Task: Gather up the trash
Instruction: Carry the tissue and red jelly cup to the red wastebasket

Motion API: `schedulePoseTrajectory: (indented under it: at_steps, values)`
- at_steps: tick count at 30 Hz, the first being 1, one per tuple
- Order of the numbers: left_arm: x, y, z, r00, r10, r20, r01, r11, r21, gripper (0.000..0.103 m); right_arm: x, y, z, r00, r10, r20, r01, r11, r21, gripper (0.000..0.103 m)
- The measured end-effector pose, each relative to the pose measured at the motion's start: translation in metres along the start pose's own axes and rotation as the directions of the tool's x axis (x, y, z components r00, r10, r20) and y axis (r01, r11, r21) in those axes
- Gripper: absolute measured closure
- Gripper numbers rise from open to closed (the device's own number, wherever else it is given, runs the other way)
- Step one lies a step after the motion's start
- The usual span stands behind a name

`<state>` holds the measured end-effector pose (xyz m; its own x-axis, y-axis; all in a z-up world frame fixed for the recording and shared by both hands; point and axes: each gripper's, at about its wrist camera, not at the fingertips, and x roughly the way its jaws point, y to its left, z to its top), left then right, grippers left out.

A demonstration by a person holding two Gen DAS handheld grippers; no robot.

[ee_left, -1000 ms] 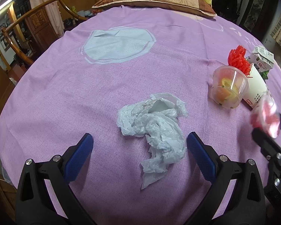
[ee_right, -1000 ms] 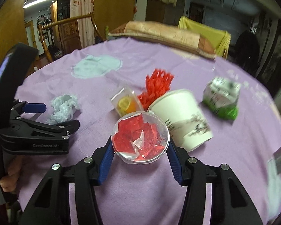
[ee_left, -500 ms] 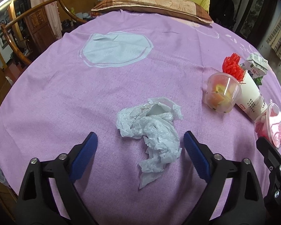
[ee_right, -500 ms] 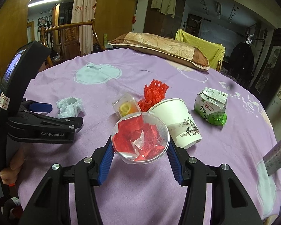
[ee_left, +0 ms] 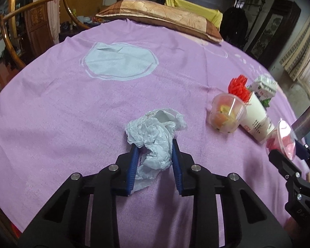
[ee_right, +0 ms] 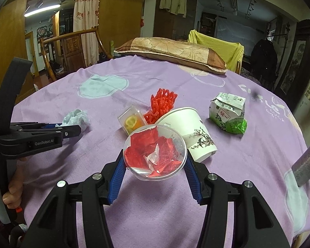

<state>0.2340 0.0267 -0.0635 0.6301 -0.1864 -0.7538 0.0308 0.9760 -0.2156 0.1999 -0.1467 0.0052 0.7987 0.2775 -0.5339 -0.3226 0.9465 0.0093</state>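
A crumpled white plastic bag (ee_left: pixel 153 130) lies on the purple tablecloth (ee_left: pixel 72 107). My left gripper (ee_left: pixel 154 144) is shut on its near half, both blue pads pressing into the crumples. The right wrist view shows the same bag (ee_right: pixel 76 117) at the left, with the left gripper (ee_right: pixel 77 127) on it. My right gripper (ee_right: pixel 155 157) is shut on a clear plastic cup (ee_right: pixel 155 153) stuffed with red wrappers and holds it above the cloth. That cup (ee_left: pixel 284 142) shows at the right edge of the left wrist view.
A clear cup with lemon slices (ee_right: pixel 132 122), red plastic netting (ee_right: pixel 162 103), a tipped white paper cup (ee_right: pixel 188 128) and a green milk carton (ee_right: pixel 228 111) sit mid-table. A pillow (ee_right: pixel 171 51) lies at the far edge, a wooden chair (ee_right: pixel 72 45) stands left, a metal pole (ee_right: pixel 308 163) right.
The left gripper's jaws have gone from wide open around the crumpled bag to shut on it, squeezing it narrower. The right gripper keeps holding the cup in about the same place.
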Motion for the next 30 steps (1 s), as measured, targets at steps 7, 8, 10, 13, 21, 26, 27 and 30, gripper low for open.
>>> schedulePoseTrajectory:
  at_steps: [7,8,10,13,21,26,27,30]
  values:
    - [-0.028,0.009,-0.008,0.997,0.035,0.066,-0.034,0.999,-0.01,0.072,-0.005,-0.014,0.001,0.999,0.029,0.014,-0.03,0.998,0.063,0.049]
    - [-0.037,0.012,-0.009,0.996,0.043,0.077,-0.042,0.999,-0.014,0.072,-0.006,-0.015,0.001,0.999,0.033,0.016,-0.034,0.997,0.069,0.049]
    - [-0.05,0.019,-0.012,0.994,0.055,0.095,-0.053,0.998,-0.023,0.072,-0.009,-0.017,0.0,0.999,0.041,0.022,-0.043,0.996,0.081,0.049]
    - [-0.075,0.031,-0.017,0.989,0.071,0.127,-0.067,0.997,-0.039,0.072,-0.017,-0.017,-0.002,0.998,0.059,0.033,-0.063,0.992,0.105,0.049]
    - [-0.151,0.08,-0.049,0.968,0.145,0.203,-0.127,0.987,-0.097,0.072,-0.047,0.007,-0.001,0.993,0.1,0.068,-0.105,0.991,0.077,0.049]
    - [-0.18,0.134,-0.091,0.961,0.216,0.172,-0.183,0.965,-0.191,0.072,-0.063,0.037,0.001,0.986,0.145,0.076,-0.148,0.988,0.035,0.049]
    - [-0.182,0.144,-0.1,0.959,0.235,0.161,-0.201,0.958,-0.204,0.072,-0.065,0.043,0.002,0.985,0.154,0.075,-0.157,0.987,0.027,0.049]
    - [-0.181,0.177,-0.128,0.952,0.289,0.105,-0.257,0.935,-0.243,0.07,-0.068,0.067,0.005,0.98,0.187,0.066,-0.187,0.982,-0.006,0.049]
